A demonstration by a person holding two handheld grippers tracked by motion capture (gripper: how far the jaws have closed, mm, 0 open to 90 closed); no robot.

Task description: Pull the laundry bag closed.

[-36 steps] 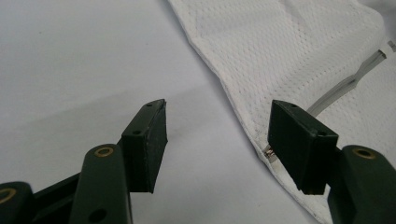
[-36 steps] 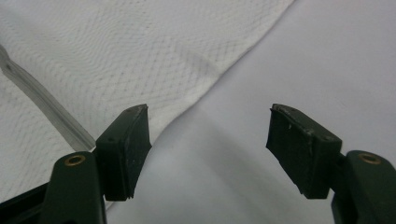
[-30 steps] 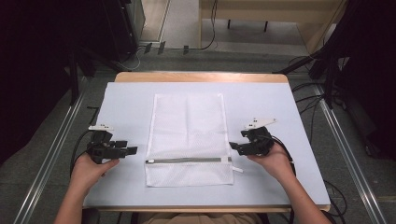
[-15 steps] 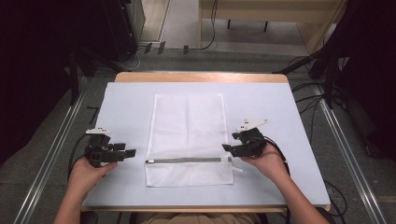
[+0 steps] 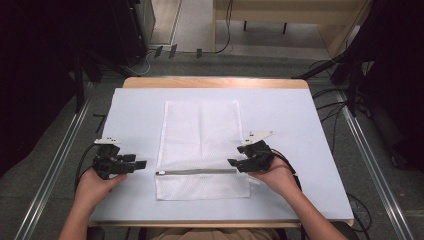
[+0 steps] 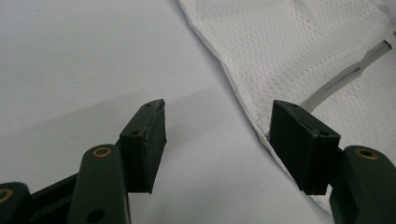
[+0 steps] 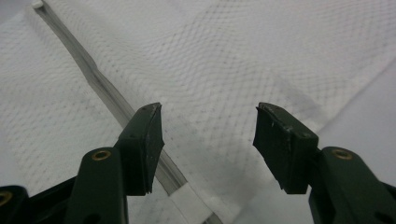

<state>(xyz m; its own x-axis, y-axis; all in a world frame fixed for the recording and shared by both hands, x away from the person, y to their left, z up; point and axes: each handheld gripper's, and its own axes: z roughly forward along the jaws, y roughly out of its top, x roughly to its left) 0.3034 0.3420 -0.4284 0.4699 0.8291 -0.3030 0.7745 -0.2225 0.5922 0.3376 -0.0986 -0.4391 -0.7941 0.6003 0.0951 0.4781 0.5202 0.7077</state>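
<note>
No text, label, brand, number or sign can be read anywhere in these views. The white mesh bag (image 5: 201, 148) and its grey zipper strip (image 5: 196, 172) are plain, the pale table cover (image 5: 300, 130) is unmarked, and the black gripper jaws carry only brass rivets, no lettering.

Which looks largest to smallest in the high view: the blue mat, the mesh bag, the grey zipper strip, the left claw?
1. Blue mat
2. Mesh bag
3. Zipper strip and left claw: unsure; the strip is longer but thinner.
</note>
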